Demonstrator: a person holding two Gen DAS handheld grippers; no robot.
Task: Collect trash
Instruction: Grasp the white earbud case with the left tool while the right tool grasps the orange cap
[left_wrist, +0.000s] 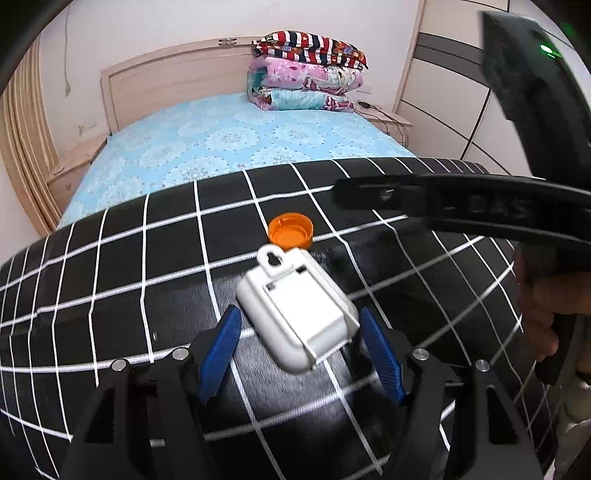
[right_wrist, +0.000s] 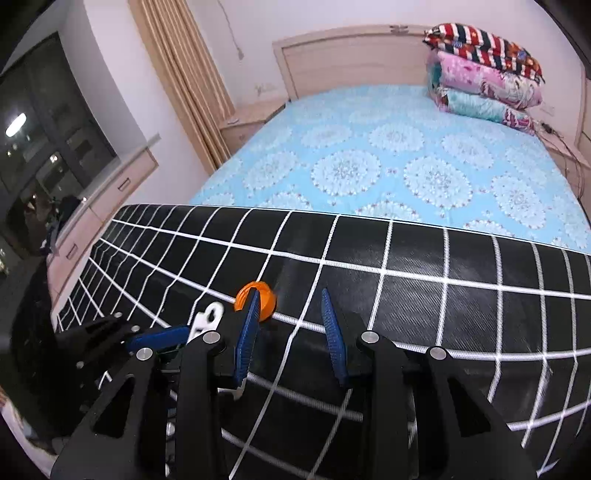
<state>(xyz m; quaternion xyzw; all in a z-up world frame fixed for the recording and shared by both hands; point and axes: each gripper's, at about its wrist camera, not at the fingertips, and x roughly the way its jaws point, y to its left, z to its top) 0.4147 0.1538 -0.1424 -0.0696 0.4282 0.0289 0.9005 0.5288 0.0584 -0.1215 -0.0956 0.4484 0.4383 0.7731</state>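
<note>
Holding two black two-finger grippers over a black cloth crossed by a white woven grid (left_wrist: 110, 266), you are working above the foot of a bed. Your left gripper (left_wrist: 301, 334) is standing with its ribbed blue rubber pads (left_wrist: 225, 339) spread wide, and a white moulded plastic case with rounded corners and a keyhole hanging tab (left_wrist: 295, 306) is lying flat on the cloth between them; neither pad is touching it, so nothing is being gripped. Just beyond the case's tab, an orange round plastic bottle cap (left_wrist: 290, 231) is resting with its hollow side up, its rim looking smooth and glossy. Your right gripper (right_wrist: 290, 321) is hovering beside it, jaws partly apart and empty, with the left blue pad covering part of the cap in the right wrist view. That view is also showing the white tab (right_wrist: 210, 314) poking out near the left gripper's pad.

Behind the cloth, a turquoise bedsheet printed with pale round floral medallions (right_wrist: 406, 155) is stretching up to a pale wooden headboard (right_wrist: 351, 55). Three folded quilts, striped on top and pink and teal below (left_wrist: 306, 74), are sitting stacked at the head of the bed.
</note>
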